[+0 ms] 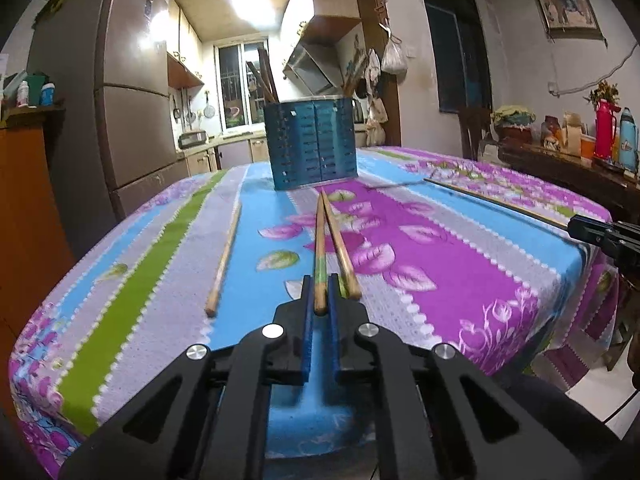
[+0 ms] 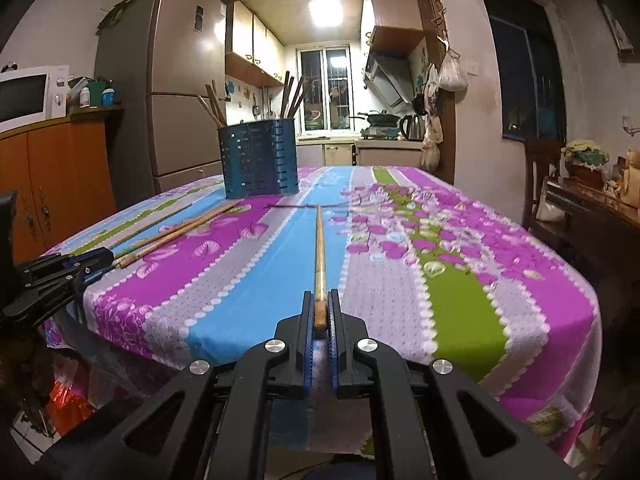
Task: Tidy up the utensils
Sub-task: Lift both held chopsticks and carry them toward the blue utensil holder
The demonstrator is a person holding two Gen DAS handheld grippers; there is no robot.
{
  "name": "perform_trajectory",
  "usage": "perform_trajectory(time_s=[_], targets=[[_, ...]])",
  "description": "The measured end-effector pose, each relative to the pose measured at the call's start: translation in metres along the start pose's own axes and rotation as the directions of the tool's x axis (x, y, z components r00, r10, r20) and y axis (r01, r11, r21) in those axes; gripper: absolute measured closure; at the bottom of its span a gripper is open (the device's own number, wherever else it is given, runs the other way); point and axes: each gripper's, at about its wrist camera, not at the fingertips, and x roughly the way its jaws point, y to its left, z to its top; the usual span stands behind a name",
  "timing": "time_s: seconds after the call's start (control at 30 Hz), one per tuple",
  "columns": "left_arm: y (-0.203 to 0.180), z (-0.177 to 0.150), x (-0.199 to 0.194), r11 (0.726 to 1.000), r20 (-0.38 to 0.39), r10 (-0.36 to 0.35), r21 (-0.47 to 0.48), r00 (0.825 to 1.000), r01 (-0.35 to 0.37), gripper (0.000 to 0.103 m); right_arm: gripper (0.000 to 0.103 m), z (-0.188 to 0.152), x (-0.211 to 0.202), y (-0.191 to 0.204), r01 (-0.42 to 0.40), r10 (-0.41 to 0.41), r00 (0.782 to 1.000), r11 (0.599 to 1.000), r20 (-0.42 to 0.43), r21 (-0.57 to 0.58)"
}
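Two chopsticks are sitting clamped near the bench's (image 1: 460, 280) front edge: the left hand-held gripper (image 1: 320, 292) is pinching one (image 1: 319, 256), the right hand-held gripper (image 2: 320, 312) another (image 2: 319, 256). Toward 12 o'clock the blue utensil holder (image 1: 314, 144) is standing across open cloth. A loose chopstick (image 1: 224, 260) is lying at 10 o'clock, another (image 1: 340, 244) touching the left one.

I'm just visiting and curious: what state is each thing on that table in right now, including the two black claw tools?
Left gripper: shut on a chopstick.
Held chopstick: lying along the cloth, its near end clamped.
Neighbouring chopstick: loose, beside the held one.
Far-left chopstick: lying loose, alone.
Right gripper: shut on a single chopstick.
Blue holder: upright, several chopsticks already standing inside.
Tablecloth: spread flat.
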Motion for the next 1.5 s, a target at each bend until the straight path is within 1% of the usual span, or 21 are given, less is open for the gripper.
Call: perform_trajectory(time_s=[0.1, 0.2, 0.3, 0.47, 0.6, 0.73, 0.9, 1.03, 1.1, 1.2, 1.33, 1.4, 1.5], targets=[[0.004, 0.012, -0.010, 1.000, 0.037, 0.007, 0.003, 0.999, -0.007, 0.098, 0.096, 0.015, -0.009, -0.001, 0.002, -0.002, 0.999, 1.000, 0.032, -0.014], [0.008, 0.028, -0.021, 1.000, 0.091, 0.014, 0.003, 0.996, -0.015, 0.098, 0.096, 0.035, -0.020, -0.001, 0.003, 0.000, 0.997, 0.999, 0.078, -0.038], [0.012, 0.047, -0.028, 1.000, 0.145, 0.020, 0.009, 0.989, -0.022, 0.098, 0.096, 0.057, -0.028, 0.000, -0.001, 0.010, 0.993, 0.997, 0.121, -0.074], [0.010, 0.078, -0.025, 0.999, 0.223, 0.025, 0.036, 0.975, -0.034, 0.098, 0.096, 0.093, -0.032, -0.003, -0.017, 0.038, 0.983, 0.993, 0.182, -0.118], [0.004, 0.101, -0.027, 0.998, 0.275, 0.023, 0.054, 0.961, -0.039, 0.098, 0.096, 0.122, -0.032, -0.007, -0.037, 0.065, 0.976, 0.990, 0.210, -0.135], [-0.001, 0.118, -0.022, 0.997, 0.303, 0.019, 0.071, 0.953, -0.043, 0.098, 0.096, 0.141, -0.031, -0.010, -0.056, 0.087, 0.975, 0.987, 0.203, -0.153], [-0.004, 0.127, -0.015, 0.996, 0.309, 0.011, 0.077, 0.951, -0.036, 0.098, 0.096, 0.152, -0.024, -0.021, -0.109, 0.126, 0.981, 0.987, 0.150, -0.117], [-0.003, 0.130, -0.015, 0.996, 0.318, 0.015, 0.078, 0.948, -0.042, 0.098, 0.095, 0.155, -0.019, -0.025, -0.118, 0.130, 0.986, 0.987, 0.108, -0.112], [-0.002, 0.132, -0.015, 0.996, 0.322, 0.019, 0.080, 0.946, -0.048, 0.098, 0.095, 0.157, -0.014, -0.025, -0.122, 0.131, 0.989, 0.985, 0.072, -0.126], [0.001, 0.132, -0.017, 0.995, 0.330, 0.026, 0.078, 0.944, -0.055, 0.098, 0.096, 0.150, -0.006, -0.022, -0.115, 0.122, 0.992, 0.984, 0.038, -0.138], [0.005, 0.126, -0.017, 0.996, 0.317, 0.033, 0.069, 0.948, -0.057, 0.098, 0.096, 0.124, 0.006, -0.025, -0.111, 0.110, 0.994, 0.988, -0.008, -0.104], [0.007, 0.123, -0.015, 0.996, 0.303, 0.032, 0.070, 0.952, -0.056, 0.098, 0.096, 0.121, 0.006, -0.026, -0.108, 0.107, 0.994, 0.990, -0.007, -0.096], [0.008, 0.128, -0.014, 0.997, 0.298, 0.028, 0.059, 0.954, -0.048, 0.098, 0.096, 0.134, -0.002, -0.026, -0.101, 0.105, 0.994, 0.989, 0.031, -0.112]])
